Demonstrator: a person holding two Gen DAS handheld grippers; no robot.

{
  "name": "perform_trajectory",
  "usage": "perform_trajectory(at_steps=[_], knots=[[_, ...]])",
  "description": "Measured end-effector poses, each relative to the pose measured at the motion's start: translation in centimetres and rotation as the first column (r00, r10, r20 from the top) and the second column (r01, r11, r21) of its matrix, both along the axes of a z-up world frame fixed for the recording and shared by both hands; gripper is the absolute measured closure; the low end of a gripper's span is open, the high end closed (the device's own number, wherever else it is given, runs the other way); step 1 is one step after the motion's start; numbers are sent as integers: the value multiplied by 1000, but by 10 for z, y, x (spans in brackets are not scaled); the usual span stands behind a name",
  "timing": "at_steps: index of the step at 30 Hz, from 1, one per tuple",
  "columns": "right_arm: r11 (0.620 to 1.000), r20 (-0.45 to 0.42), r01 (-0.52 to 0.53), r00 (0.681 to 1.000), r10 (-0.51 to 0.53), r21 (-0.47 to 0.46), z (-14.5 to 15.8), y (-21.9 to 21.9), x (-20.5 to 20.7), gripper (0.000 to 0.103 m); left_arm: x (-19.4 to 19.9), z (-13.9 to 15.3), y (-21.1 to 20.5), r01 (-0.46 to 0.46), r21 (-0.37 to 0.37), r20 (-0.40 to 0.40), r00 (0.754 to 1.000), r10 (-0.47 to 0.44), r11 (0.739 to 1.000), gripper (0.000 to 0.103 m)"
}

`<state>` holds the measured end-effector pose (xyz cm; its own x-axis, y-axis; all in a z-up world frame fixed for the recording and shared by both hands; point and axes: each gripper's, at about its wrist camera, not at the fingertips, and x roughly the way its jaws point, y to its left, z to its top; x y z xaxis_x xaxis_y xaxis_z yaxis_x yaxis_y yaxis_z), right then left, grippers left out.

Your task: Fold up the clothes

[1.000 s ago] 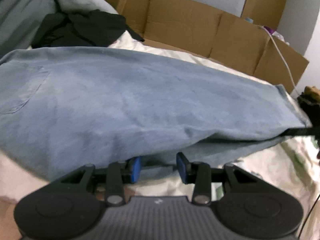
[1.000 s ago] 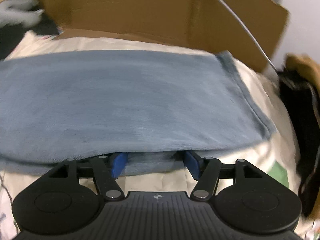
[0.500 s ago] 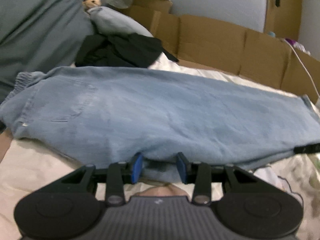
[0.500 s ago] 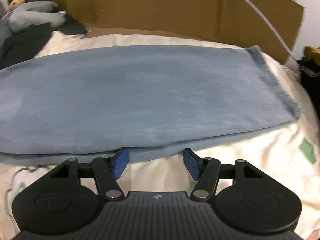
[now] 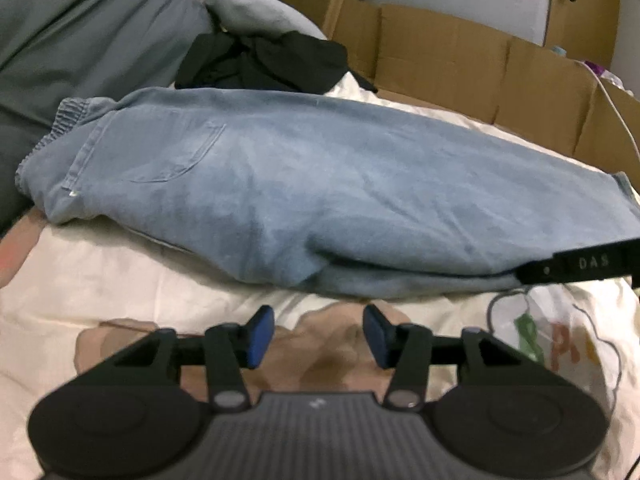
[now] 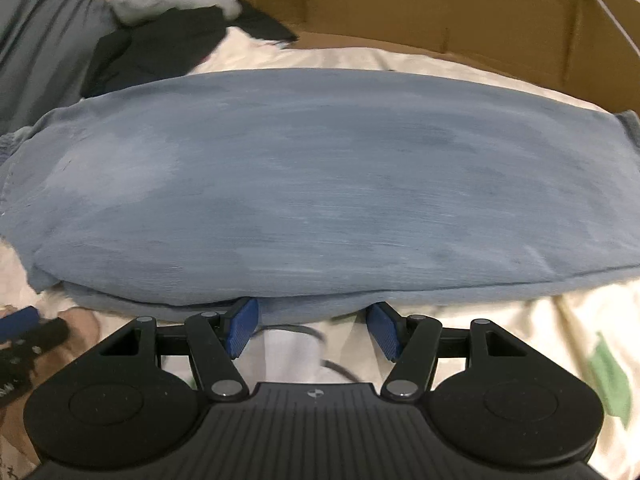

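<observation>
So the jeans (image 5: 320, 196) are lying folded lengthwise on the cream sheet (image 5: 120, 272), stretched sideways straight ahead of both grippers, one leg stacked on the other. Waistband end is off to the left of the left gripper (image 5: 319, 334), hem end way off to its right.

The left gripper sits low and level, pointing at the long near edge of the denim, jaws spread wide with nothing between the blue pads (image 5: 260, 336). It's just short of the fabric, not touching. There's a brownish patch on the sheet right under it.

The right gripper (image 6: 312, 330) is also level and low, jaws wide, empty. Its tips are right up at the near fold, maybe tucked slightly under the lip of the cloth, can't tell if they actually touch. In the left wrist view a black finger of it pokes in from the right edge, against the jeans' near fold.

Beyond the jeans: a pile of black clothes (image 5: 264, 64) ahead-left, and a cardboard wall (image 5: 460, 64) along the far side.
</observation>
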<state>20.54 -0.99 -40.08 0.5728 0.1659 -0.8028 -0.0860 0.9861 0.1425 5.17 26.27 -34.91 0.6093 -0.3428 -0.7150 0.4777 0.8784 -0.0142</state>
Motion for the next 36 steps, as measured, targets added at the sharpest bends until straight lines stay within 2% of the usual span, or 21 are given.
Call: perform_trajectory(at_steps=[6,11,13,17,19,26,28,32,33,35,36], knots=[[1000,-16,-12,1000,12,2,3,13,5,36,15,-6,-2,-42,-48,3,999,42,998,50],[999,-12,-30,999,30,-17,3,18,1,36,32,-10,14,-124,-193,-88,990,109,973,51],[999,-5,-42,999,42,-34,4,22,-1,36,34,-7,19,-135,-228,-96,989,116,964,52],[998,4,-43,999,43,-35,6,31,-3,36,35,3,26,-138,-280,-62,990,125,950,56],[998,9,-49,999,49,-41,6,38,-3,36,34,8,25,-110,-314,-33,994,104,943,56],[998,8,-53,999,53,-44,5,53,-2,35,36,-9,15,-99,-248,-61,994,87,964,53],[997,6,-66,998,66,-42,5,56,-3,35,37,-13,13,-103,-254,-66,994,89,962,48],[995,1,-91,996,91,-37,4,61,-4,35,41,-21,11,-123,-263,-79,991,105,957,48],[995,0,-98,995,98,-35,3,62,-5,35,41,-20,11,-125,-265,-73,991,110,956,51],[993,-2,-111,994,111,-35,4,65,-5,35,38,-16,16,-139,-275,-62,990,127,951,70],[992,-2,-117,993,117,-35,4,66,-6,35,36,-12,20,-150,-279,-56,989,140,949,82]])
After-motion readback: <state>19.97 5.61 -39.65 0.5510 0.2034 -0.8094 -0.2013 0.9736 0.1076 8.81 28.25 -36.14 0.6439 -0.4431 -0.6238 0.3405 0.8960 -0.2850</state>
